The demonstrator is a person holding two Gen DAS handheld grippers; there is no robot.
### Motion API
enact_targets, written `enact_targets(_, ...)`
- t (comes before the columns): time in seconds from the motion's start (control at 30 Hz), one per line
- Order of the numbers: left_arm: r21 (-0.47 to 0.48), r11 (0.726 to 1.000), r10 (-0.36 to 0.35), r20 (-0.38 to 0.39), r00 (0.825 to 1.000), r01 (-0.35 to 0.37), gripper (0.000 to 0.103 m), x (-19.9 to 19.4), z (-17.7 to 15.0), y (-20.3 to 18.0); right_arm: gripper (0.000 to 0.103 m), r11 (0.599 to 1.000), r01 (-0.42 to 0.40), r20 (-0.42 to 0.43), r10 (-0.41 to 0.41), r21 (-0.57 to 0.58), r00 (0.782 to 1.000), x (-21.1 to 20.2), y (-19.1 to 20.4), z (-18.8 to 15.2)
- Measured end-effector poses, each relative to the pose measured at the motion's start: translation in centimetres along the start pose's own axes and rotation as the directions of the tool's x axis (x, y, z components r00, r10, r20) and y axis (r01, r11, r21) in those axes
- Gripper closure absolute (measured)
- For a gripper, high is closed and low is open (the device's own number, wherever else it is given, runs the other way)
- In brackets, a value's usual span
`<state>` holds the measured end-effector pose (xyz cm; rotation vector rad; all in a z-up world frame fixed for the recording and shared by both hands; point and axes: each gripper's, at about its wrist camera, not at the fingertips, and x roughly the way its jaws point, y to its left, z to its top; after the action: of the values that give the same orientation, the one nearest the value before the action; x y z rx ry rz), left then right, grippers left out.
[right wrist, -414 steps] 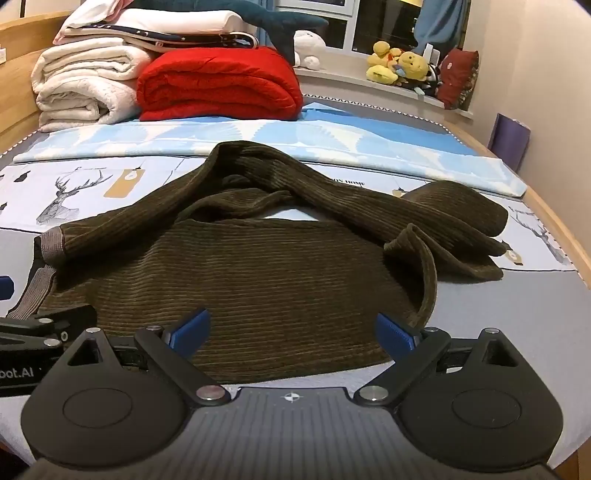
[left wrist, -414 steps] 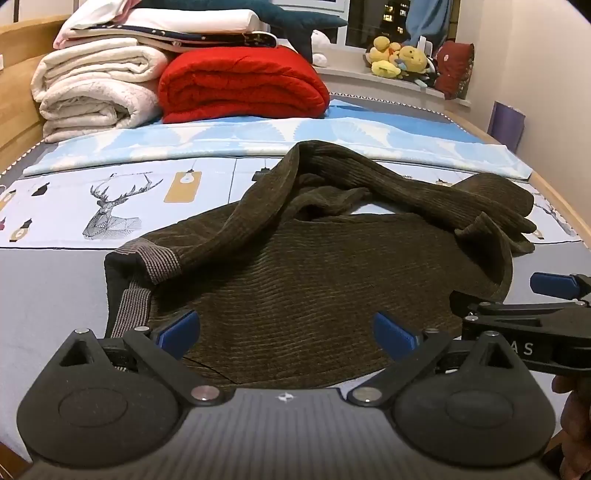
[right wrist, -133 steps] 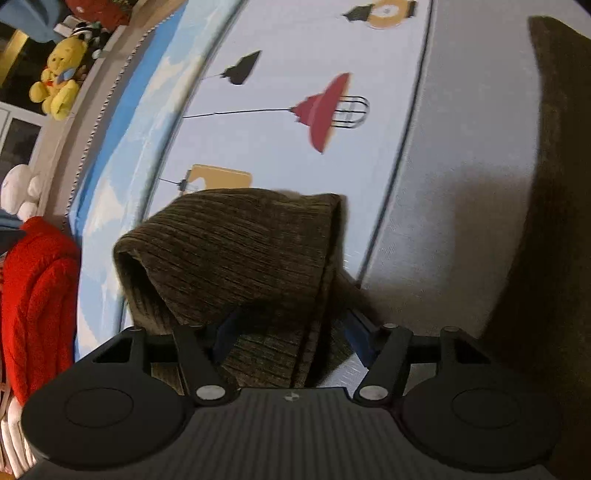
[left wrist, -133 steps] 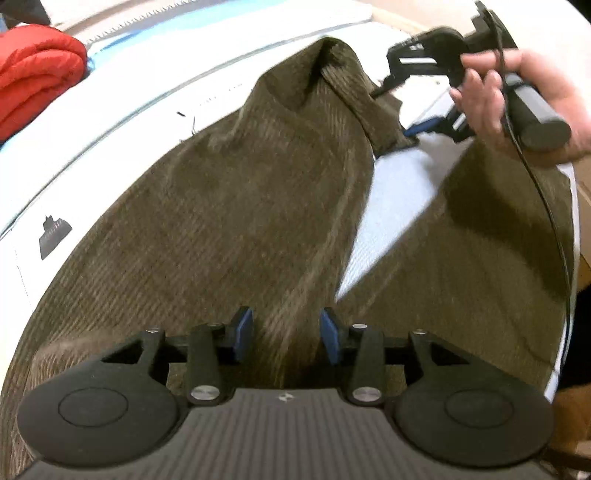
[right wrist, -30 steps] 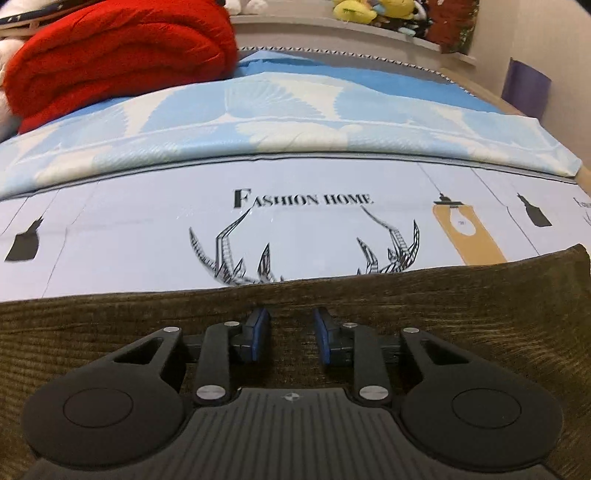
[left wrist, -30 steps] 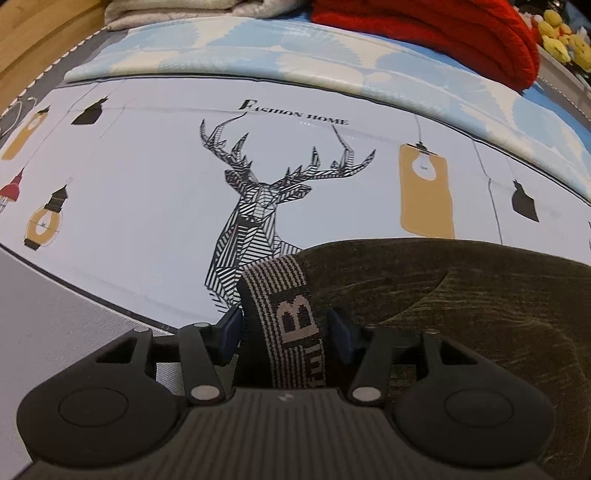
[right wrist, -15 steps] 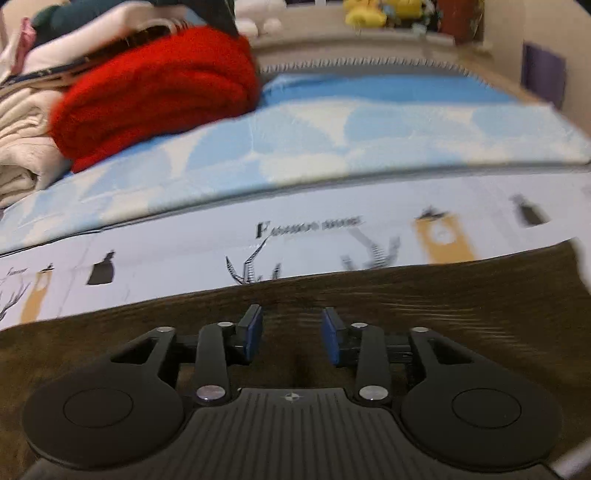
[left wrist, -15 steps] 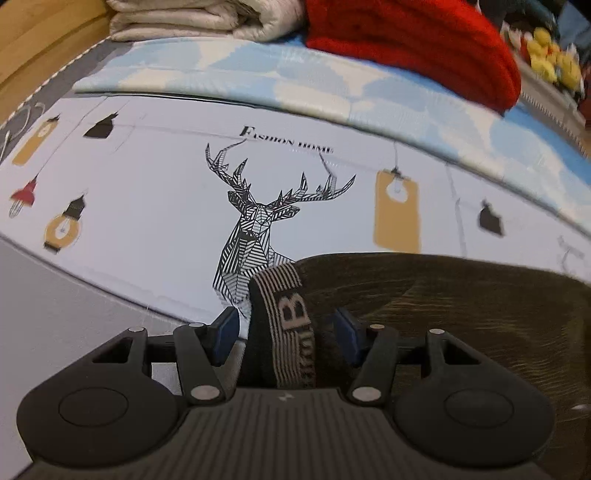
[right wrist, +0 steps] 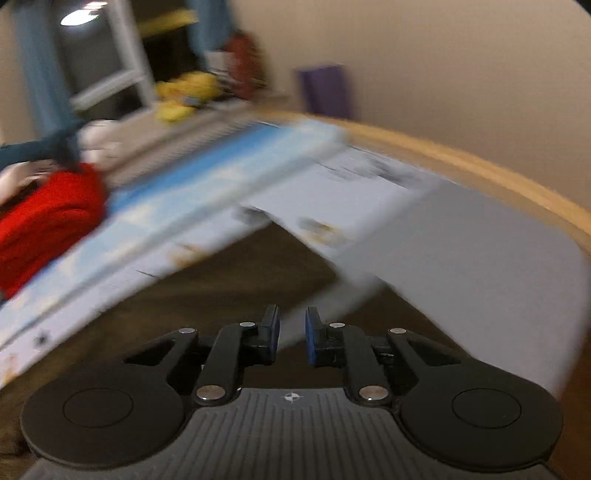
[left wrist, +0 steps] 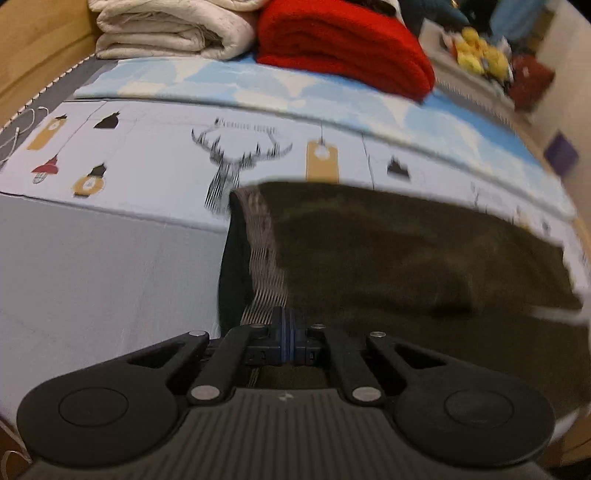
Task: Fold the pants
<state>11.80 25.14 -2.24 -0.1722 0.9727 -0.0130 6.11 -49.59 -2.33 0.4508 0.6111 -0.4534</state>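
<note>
The dark olive corduroy pants (left wrist: 406, 258) lie flat on the bed, folded lengthwise, with the striped waistband (left wrist: 264, 258) at their left end. My left gripper (left wrist: 283, 334) is pulled back over the near end of the waistband with its blue pads pressed together and nothing between them. In the blurred right wrist view the pants (right wrist: 229, 280) show as a brown strip on the sheet. My right gripper (right wrist: 291, 334) hangs above them, its jaws a narrow gap apart and empty.
A printed bed sheet (left wrist: 147, 158) covers the bed. A folded red blanket (left wrist: 343, 44) and a white quilt (left wrist: 166, 29) are stacked at the head. Plush toys (left wrist: 480, 55) sit on the sill. The wooden bed edge (right wrist: 480, 166) runs along the right, by the wall.
My left gripper has let go of the waistband, drawn back and shut empty. My right gripper has lifted off the pants and swung to the right, fast enough to blur its view.
</note>
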Motion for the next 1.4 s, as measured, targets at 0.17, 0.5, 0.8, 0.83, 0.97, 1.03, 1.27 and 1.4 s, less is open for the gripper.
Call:
enact_targets(0.17, 0.011, 0.999, 0.038, -0.109, 0.993, -0.037, 0.096, 2.4, -2.8, 0.9, 0.068, 0.954, 0.121, -0.131, -0.088, 0.275, 0.988, 1.0, -10.8, -1.5)
enact_targets(0.5, -0.11, 0.989, 0.069, -0.231, 0.971, -0.096, 0.042, 6.1, -3.4, 4.9, 0.042, 0.915, 0.284, -0.376, -0.166, 0.286, 0.912, 5.7, -15.1, -3.8)
enact_targets(0.8, -0.007, 0.993, 0.107, -0.304, 0.947, -0.115, 0.031, 9.4, -3.4, 4.0, 0.077, 0.928, 0.355, -0.348, -0.297, 0.115, 0.889, 6.4, -12.2, -3.2)
enact_targets(0.83, 0.007, 0.994, 0.11, -0.308, 0.945, -0.113, 0.032, 9.7, -3.4, 3.9, 0.081, 0.928, 0.359, -0.342, -0.305, 0.105, 0.889, 6.1, -11.9, -3.0)
enact_targets(0.97, 0.086, 0.991, 0.121, -0.296, 0.948, -0.1, 0.062, 9.7, -3.7, 3.2, 0.092, 0.93, 0.344, -0.271, -0.301, 0.13, 0.914, 4.7, -11.3, -2.2)
enact_targets(1.03, 0.112, 0.988, 0.13, -0.27, 0.954, -0.103, 0.09, 8.6, -3.6, 3.2, 0.093, 0.94, 0.3, -0.17, -0.273, 0.163, 0.947, 3.1, -10.7, -1.2)
enact_targets(1.27, 0.169, 0.983, 0.109, -0.256, 0.961, -0.067, 0.098, 6.1, -4.9, 3.4, 0.092, 0.935, 0.317, -0.199, -0.284, 0.159, 0.938, 4.4, -12.1, -1.0)
enact_targets(1.4, 0.24, 0.964, 0.176, -0.244, 0.954, -0.117, 0.092, 6.2, -5.0, 2.4, 0.086, 0.918, 0.388, -0.292, -0.351, 0.081, 0.89, 6.3, -12.4, -1.9)
